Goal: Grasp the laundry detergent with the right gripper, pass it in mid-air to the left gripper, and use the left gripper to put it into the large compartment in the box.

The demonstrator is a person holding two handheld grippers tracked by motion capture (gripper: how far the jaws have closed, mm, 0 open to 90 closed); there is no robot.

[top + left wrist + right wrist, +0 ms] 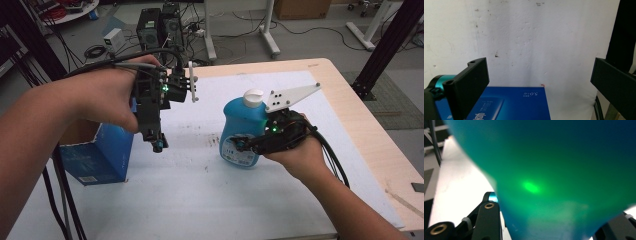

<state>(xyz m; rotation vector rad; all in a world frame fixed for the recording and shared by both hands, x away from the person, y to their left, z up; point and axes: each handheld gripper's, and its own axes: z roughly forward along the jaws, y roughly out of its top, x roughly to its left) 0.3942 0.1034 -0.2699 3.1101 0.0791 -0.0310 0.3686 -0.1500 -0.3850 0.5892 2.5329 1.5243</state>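
Two grippers are seen in the high view; the right gripper (239,145) is clamped on a blue detergent bottle (243,131) at centre right of the frame, jaws closed against its lower body near the label; the bottle is held upright with a slight tilt, long axis near vertical, white cap (253,97) at the top; whether its base touches the table cannot be told. In the right gripper view the bottle (554,170) is pressed right up against the camera, with a jaw at each lower corner. The left gripper (158,145) is held above the table at centre left, jaws pointing down and spread wide with nothing between them; in the left gripper view the jaws stand far apart over the white sheet (536,37), with the open blue carton (519,105) just below them at the bottom of the frame. The carton (100,155) sits at lower left of the high view, well left of the bottle; the right gripper is the nearer one, already on the bottle; the bottle would likely need carrying leftward toward the carton. The surface is a scuffed white sheet (200,200) over a pale wooden table (350,100); computer towers (160,25) and cables are on the floor behind.
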